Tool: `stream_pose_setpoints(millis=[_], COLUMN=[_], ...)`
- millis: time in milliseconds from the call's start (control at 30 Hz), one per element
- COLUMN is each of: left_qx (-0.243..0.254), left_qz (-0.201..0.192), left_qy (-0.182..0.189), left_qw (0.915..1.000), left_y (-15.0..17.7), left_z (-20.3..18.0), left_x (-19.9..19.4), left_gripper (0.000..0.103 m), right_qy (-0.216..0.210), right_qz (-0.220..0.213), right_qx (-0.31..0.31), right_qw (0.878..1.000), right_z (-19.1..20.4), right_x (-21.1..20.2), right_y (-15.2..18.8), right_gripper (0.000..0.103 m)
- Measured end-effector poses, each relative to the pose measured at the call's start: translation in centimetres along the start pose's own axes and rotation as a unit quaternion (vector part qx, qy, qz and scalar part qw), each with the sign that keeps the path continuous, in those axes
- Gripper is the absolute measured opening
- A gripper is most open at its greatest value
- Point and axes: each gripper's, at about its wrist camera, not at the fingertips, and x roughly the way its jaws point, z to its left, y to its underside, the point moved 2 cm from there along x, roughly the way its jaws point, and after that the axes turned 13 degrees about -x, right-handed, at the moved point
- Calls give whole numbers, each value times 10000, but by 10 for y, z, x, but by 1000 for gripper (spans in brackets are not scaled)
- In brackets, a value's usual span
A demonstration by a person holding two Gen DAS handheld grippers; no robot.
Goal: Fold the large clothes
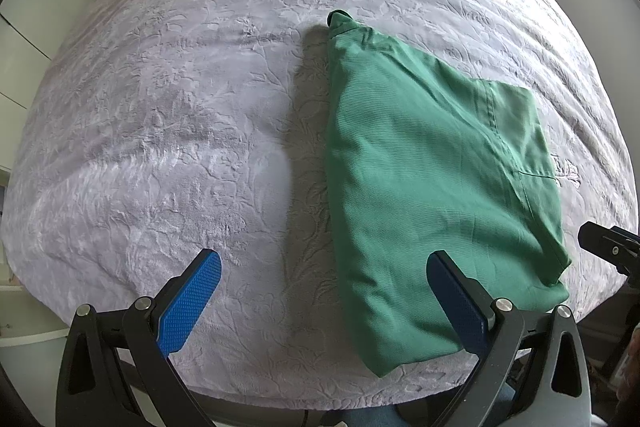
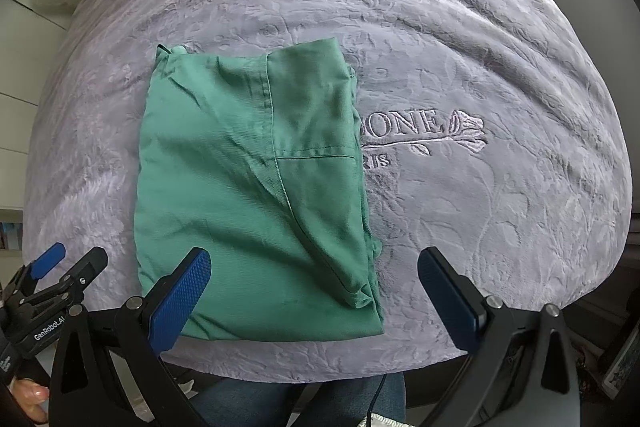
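The green garment [image 2: 248, 195] lies on the lilac bedspread [image 2: 460, 47] near the bed's front edge, already folded into a compact rectangle with a pocket seam on top. The left gripper [image 1: 320, 307] and the right gripper [image 2: 316, 299] both hover above its near edge, fingers wide and holding nothing. The fold looks nearly finished. The next move likely calls for 1 more fold: pinching the 2 near corners and carrying them to the far edge, or smoothing the top layer.
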Motion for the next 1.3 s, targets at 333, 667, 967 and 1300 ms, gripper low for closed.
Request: stream_pose_setpoints(millis=[333,667,967,1300], left_qx=[-18,-19,-35,-50], left_qz=[-1,-1,34,-24], left_qy=[-6,-7,-43,35], left_qw=[10000,10000,10000,10000], left_y=[0,0,-1,-1], left_z=[0,0,3,4], left_x=[0,1,3,-1], left_gripper=[103,103,103,103], right_qy=[-5,-4,-6,-15], right_qz=[0,6,4,11], right_qx=[-7,-14,-13,-3], right_qw=[10000,10000,10000,10000], right_z=[-1,-1,-1,1], right_x=[0,0,1,3], right_y=[-1,-1,0,1], right_gripper=[103,103,103,103])
